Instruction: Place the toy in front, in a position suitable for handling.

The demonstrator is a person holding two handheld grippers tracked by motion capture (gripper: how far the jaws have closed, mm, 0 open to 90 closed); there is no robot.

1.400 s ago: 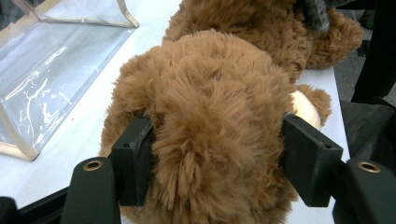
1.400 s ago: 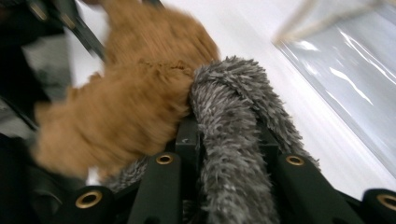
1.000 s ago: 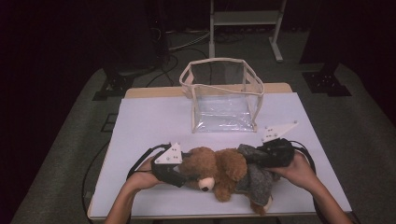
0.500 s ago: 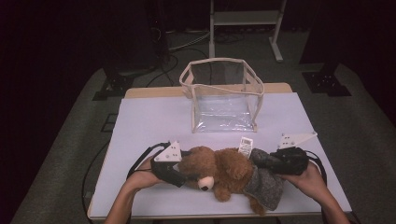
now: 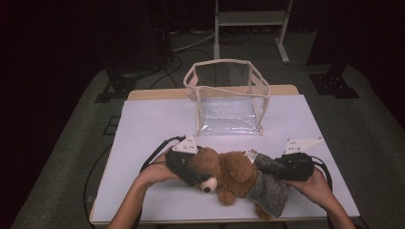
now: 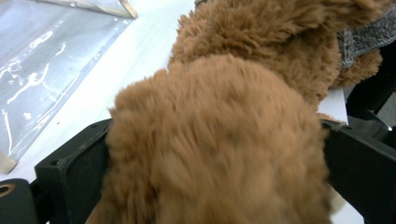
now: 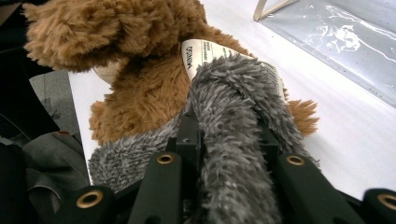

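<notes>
- Clearly the work in hand is getting the teddy bear off the white table and, as I judge it, into the clear bag standing open just behind it.
- The bear lies on its side near the front edge, between the two hands.
- The left gripper has its jaws set wide around the bear's head; they have just been opening, and in the left gripper view brown fur bulges between both black jaws (whether the pads press on it I cannot tell).
- The right gripper is pinched tight on a fold of the grey furry garment, beside the white sewn-in label.
- To do this well, close the left jaws firmly on the head before lifting.
- Raise both hands together so the bear stays level.
- Clear the bag's rim, then lower the bear straight in.
</notes>
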